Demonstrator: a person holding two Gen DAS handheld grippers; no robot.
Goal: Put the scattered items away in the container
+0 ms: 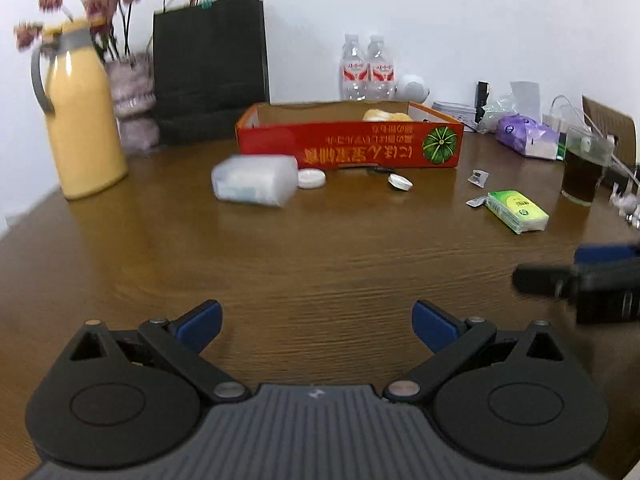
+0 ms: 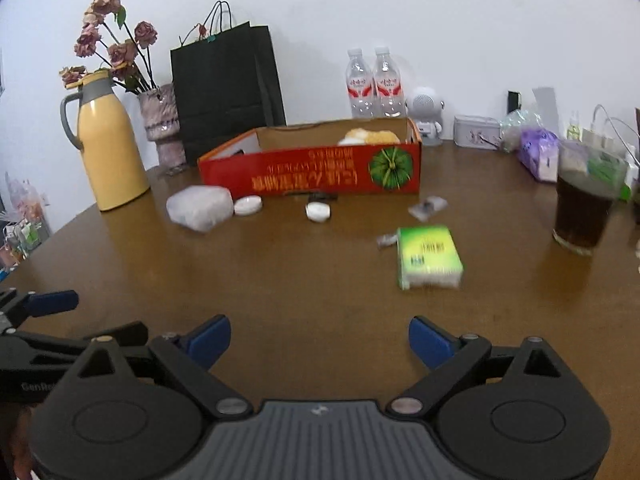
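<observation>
A red cardboard box [image 1: 348, 146] [image 2: 312, 174] stands open at the table's middle back, with a yellowish item [image 1: 386, 115] [image 2: 372, 136] inside. In front of it lie a clear plastic pack [image 1: 254, 180] [image 2: 200, 208], two white round lids [image 1: 311, 178] [image 1: 400, 182] [image 2: 248, 205] [image 2: 318, 212], small foil wrappers [image 1: 479, 177] [image 2: 427, 206] and a green tissue pack [image 1: 518, 211] [image 2: 429, 257]. My left gripper [image 1: 318, 322] is open and empty over the near table. My right gripper [image 2: 319, 338] is open and empty, nearest the green pack.
A yellow jug [image 1: 82, 120] [image 2: 110, 144], a flower vase [image 2: 160, 128] and a black paper bag [image 1: 210, 68] [image 2: 226, 88] stand at the back left. Two water bottles [image 2: 374, 84], a purple tissue pack [image 1: 526, 136] and a glass of dark drink [image 1: 584, 172] [image 2: 584, 208] stand right.
</observation>
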